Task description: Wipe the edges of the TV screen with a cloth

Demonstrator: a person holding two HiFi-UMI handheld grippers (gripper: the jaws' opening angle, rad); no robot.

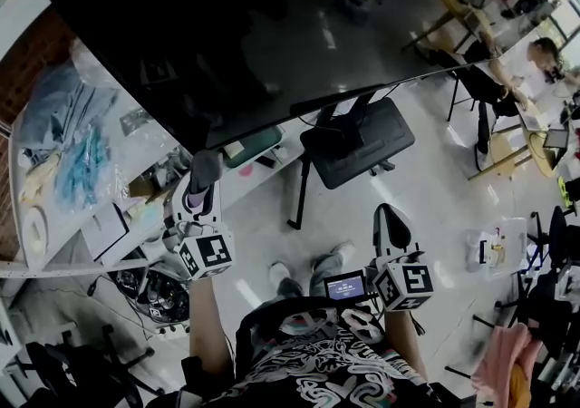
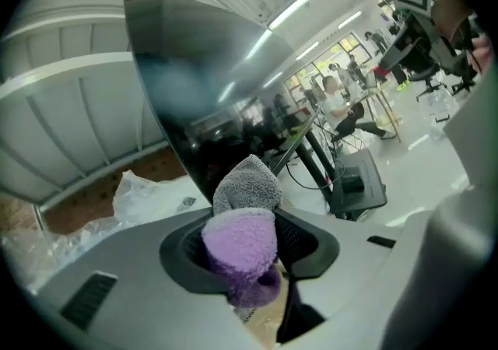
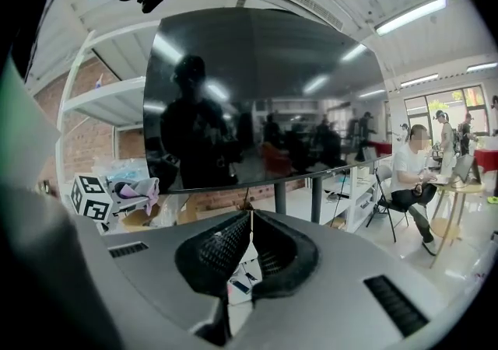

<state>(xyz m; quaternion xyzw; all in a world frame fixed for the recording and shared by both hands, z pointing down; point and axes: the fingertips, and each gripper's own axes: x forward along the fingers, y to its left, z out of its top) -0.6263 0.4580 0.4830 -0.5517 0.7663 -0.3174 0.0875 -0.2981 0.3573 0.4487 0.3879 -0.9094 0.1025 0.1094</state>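
Nearest the camera, the right gripper (image 1: 391,227) hangs low at right, its jaws pressed together on nothing, well short of the TV. The left gripper (image 1: 201,181) reaches farther in at left, its jaws clamped on a folded cloth (image 2: 241,239), purple on its near face and grey at the tip. That grey tip sits at the lower left edge of the dark TV screen (image 1: 272,25), just beside the corner, contact not clear; beyond the TV's black stand (image 1: 355,139), a cluttered white table (image 1: 122,170) lies at left and a seated person (image 3: 408,173) works far right
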